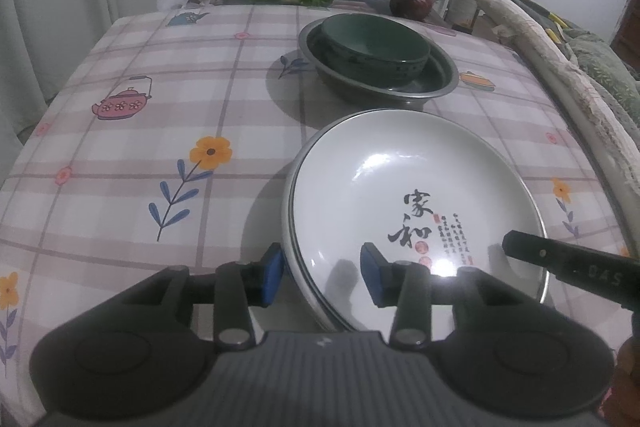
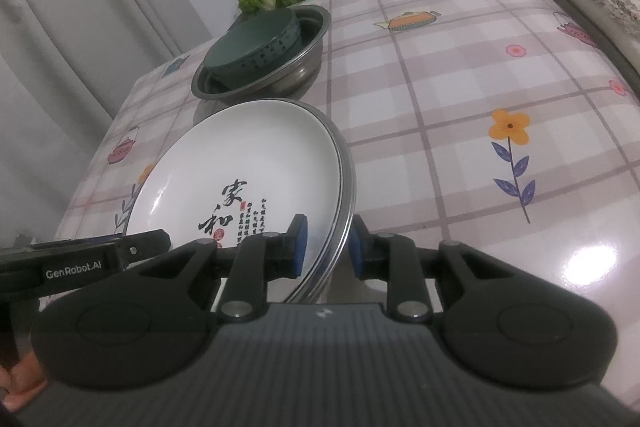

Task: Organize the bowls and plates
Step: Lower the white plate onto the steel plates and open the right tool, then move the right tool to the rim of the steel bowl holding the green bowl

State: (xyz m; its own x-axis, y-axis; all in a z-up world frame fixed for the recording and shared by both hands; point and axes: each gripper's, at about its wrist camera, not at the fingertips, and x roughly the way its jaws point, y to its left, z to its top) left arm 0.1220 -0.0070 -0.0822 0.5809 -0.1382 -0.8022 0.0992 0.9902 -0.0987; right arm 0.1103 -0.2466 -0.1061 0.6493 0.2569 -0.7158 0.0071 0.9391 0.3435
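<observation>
Plates: a stack of white plates [image 1: 400, 187] sits on the worktop [image 1: 140, 131] near its front edge, top one printed with black calligraphy. From the rim lines I count two white plates over what looks like a metal-edged third; the edges merge in the glare, so three is my best reading.

Bowls: one dark green bowl [image 1: 374, 45] nested inside one steel basin [image 1: 436, 83], toward the far edge of the worktop, just behind the plate stack and apart from it.

My left tool [image 1: 320, 277] straddles the stack's left rim, one blue pad outside and one over the plate face, with visible gaps: apart, not gripping. My right tool [image 2: 328, 247] straddles the right rim with its pads drawn in close on it; I judge it clamped on the plates.

Progress: plates appear gathered, bowls nested. Left to do, as I judge it: release the stack, and perhaps square it. No loose crockery elsewhere on the worktop in either view.
</observation>
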